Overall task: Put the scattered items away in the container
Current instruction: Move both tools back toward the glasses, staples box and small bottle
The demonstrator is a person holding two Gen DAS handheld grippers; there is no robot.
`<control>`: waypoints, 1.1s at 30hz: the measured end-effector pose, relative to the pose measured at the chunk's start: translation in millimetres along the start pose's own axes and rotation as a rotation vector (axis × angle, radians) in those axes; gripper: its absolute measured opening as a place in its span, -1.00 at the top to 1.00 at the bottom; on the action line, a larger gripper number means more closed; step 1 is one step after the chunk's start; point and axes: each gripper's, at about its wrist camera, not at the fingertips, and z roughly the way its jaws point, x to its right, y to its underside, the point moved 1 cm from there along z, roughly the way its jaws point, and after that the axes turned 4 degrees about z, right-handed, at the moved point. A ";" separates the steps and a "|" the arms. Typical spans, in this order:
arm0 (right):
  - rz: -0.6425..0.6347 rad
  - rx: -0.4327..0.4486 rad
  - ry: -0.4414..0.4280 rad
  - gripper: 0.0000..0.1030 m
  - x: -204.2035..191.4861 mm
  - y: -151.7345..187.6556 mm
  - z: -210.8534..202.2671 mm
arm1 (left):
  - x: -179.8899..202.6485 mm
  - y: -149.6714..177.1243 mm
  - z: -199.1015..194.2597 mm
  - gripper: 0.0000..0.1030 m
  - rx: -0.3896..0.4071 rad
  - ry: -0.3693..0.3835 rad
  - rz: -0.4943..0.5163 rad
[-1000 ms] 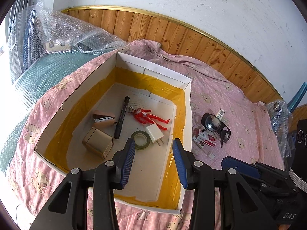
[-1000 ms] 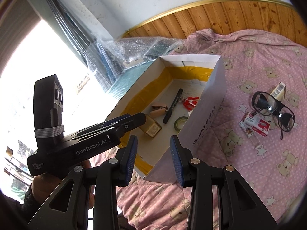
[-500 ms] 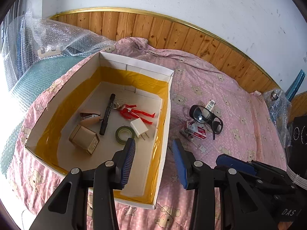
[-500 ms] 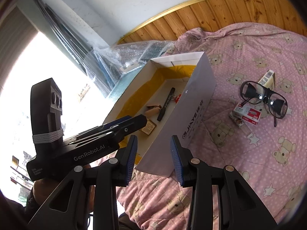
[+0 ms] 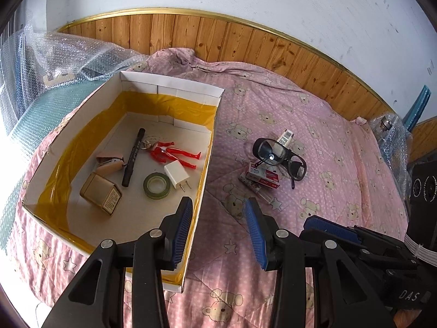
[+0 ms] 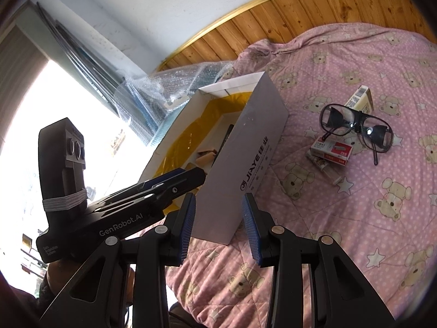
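Seven items already lay in the cardboard box point(image 5: 174, 97) in the left wrist view: a black marker point(image 5: 133, 161), a red action figure point(image 5: 170, 153), a stapler point(image 5: 109, 164), a small tan box point(image 5: 101, 196), a roll of green tape point(image 5: 157, 185), a white charger plug point(image 5: 177, 176) and some small trinket I could not make out. The left claw point(image 5: 218, 231) hung wide and empty, its left finger over the box's near right wall, its right finger over the pink bedspread point(image 5: 314, 136). Ahead and to the right of it, well apart, safety glasses point(image 5: 281, 155) lay across a staple box point(image 5: 262, 176) and other small packets. The right claw point(image 5: 327, 225) sat just to its right.

From the right wrist view, the right claw point(image 6: 218, 225) was also wide and empty, with the box's outer wall point(image 6: 245, 164) between and beyond its fingers. The glasses point(image 6: 355, 129) and staple box point(image 6: 331, 150) lay ahead to the right.

The stacked pile looked like the risk: gripping the glasses by a lens could drag or scatter the packets under them, and the soft bedspread would give under a downward press.
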 end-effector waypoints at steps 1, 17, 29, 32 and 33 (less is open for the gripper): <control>0.005 0.001 0.000 0.25 2.1 0.4 -0.9 | 1.8 0.4 0.7 0.18 -0.002 0.000 0.002; 0.085 0.023 0.016 0.25 39.2 -0.7 -12.0 | 29.4 1.5 18.1 0.18 -0.045 0.021 0.043; 0.146 0.022 0.040 0.25 70.6 -4.0 -10.4 | 48.1 -4.6 42.0 0.18 -0.083 0.044 0.073; 0.160 0.019 0.045 0.25 77.6 -5.5 -8.3 | 51.4 -6.8 50.1 0.18 -0.096 0.050 0.079; 0.164 0.018 0.049 0.25 80.2 -6.3 -7.0 | 52.0 -7.7 52.5 0.18 -0.099 0.054 0.080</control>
